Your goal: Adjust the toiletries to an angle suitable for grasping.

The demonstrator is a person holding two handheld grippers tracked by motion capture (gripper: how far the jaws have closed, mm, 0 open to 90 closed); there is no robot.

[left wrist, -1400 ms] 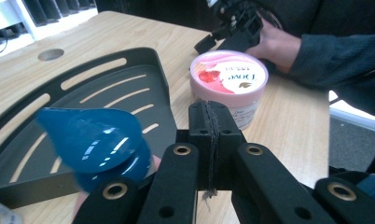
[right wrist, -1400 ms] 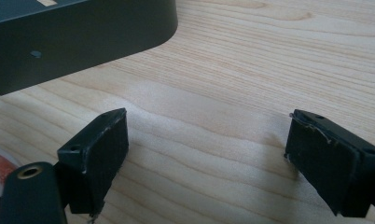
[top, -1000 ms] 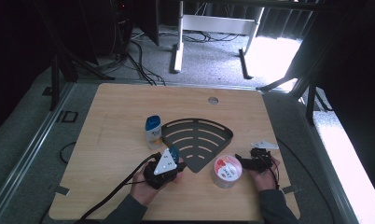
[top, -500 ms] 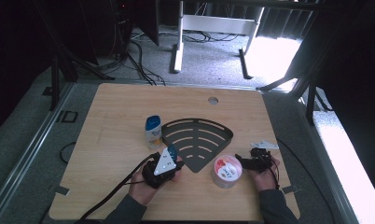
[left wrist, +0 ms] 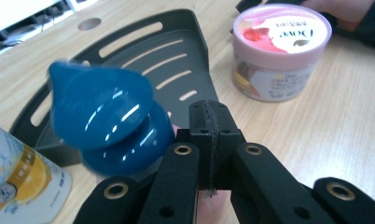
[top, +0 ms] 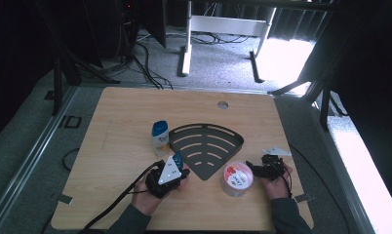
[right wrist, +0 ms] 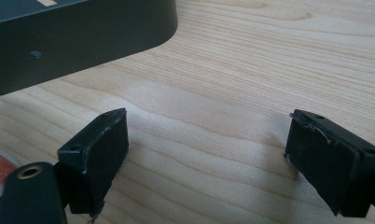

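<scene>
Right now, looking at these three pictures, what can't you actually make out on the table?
- Blue object, left gripper view: blurred and close to the lens, what it is stays unclear.
- White bottle, left gripper view: cut off by the left and bottom edges, label unreadable.
- Jar, high view: lid print too small to read.
- Black tray, right gripper view: cut off by the top and left edges.
</scene>
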